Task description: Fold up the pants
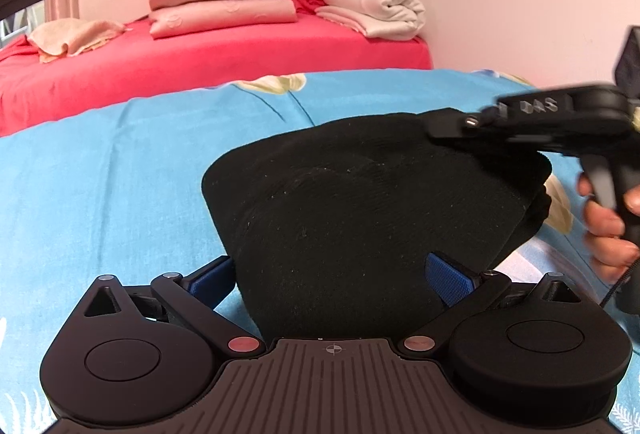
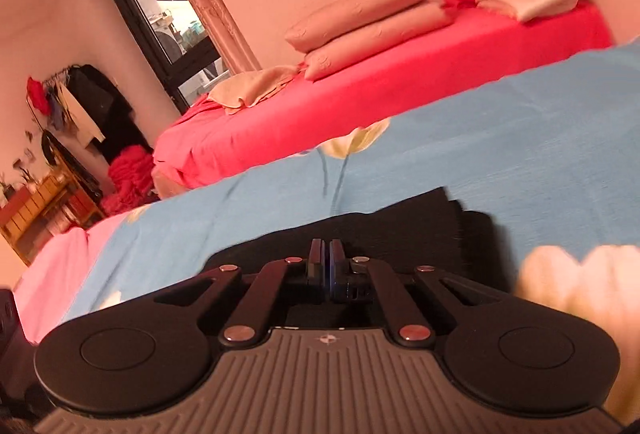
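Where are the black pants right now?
The black pants lie on the blue bedspread, centre of the left wrist view, between the left gripper's open jaws.

Pants [image 1: 352, 201] on near bed [image 1: 120, 173]; pillows [image 1: 222, 1] stacked on far bed [image 1: 200, 53] behind.

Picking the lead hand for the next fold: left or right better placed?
Right, probably. The right gripper is shut at the far edge of the black pants, seemingly pinching it, ready to pull over. The left gripper is open, its blue pads straddling the near edge, not gripping.
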Demonstrator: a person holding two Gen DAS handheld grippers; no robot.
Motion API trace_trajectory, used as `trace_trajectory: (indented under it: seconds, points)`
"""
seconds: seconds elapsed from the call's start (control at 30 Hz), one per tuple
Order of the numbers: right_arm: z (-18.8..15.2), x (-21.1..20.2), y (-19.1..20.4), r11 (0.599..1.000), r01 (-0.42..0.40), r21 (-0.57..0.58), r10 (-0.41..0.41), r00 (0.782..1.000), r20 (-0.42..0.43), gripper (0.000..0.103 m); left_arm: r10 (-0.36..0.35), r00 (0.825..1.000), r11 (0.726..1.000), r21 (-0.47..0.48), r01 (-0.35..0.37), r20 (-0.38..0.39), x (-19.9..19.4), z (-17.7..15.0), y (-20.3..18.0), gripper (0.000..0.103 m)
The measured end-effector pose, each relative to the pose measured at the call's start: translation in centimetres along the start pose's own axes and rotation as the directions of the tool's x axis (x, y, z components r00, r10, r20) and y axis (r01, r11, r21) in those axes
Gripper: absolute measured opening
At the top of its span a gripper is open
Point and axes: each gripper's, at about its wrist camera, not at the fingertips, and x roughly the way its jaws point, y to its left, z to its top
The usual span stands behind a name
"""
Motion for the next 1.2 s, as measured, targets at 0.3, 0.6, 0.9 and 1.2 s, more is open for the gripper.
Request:
trace_trajectory:
  seconds: [0.3,0.6,0.9,1.2]
  points:
    - [-0.1,-3.5,-0.7,0.998,0.048,-0.031,-0.048,0.999,0.001,0.078,-0.048,0.999,0.996,-0.077,0.048,0.001,-3.4,1.0,1.9,0.103]
    - [0.6,-2.6,-3.9,0.985,0.109,0.136,-0.078,0.974,-0.214,0.100,-0.188,0.975,0.929,-0.343,0.138,-0.119,1.2,1.7,6.5,0.103]
    - [-0.1,-0.9,-5.0,0.978,0.075,0.196,-0.029,0.973,-0.228,0.063,-0.274,0.956,0.893,-0.398,0.212,-0.107,4.2,2.3,6.1,0.103]
    - [0.9,-7.3,-0.2,0.980,0.007,0.198,0.021,0.991,-0.136,0.050,-0.218,0.974,0.930,-0.315,0.190,-0.054,-3.3,3.6,3.4,0.103]
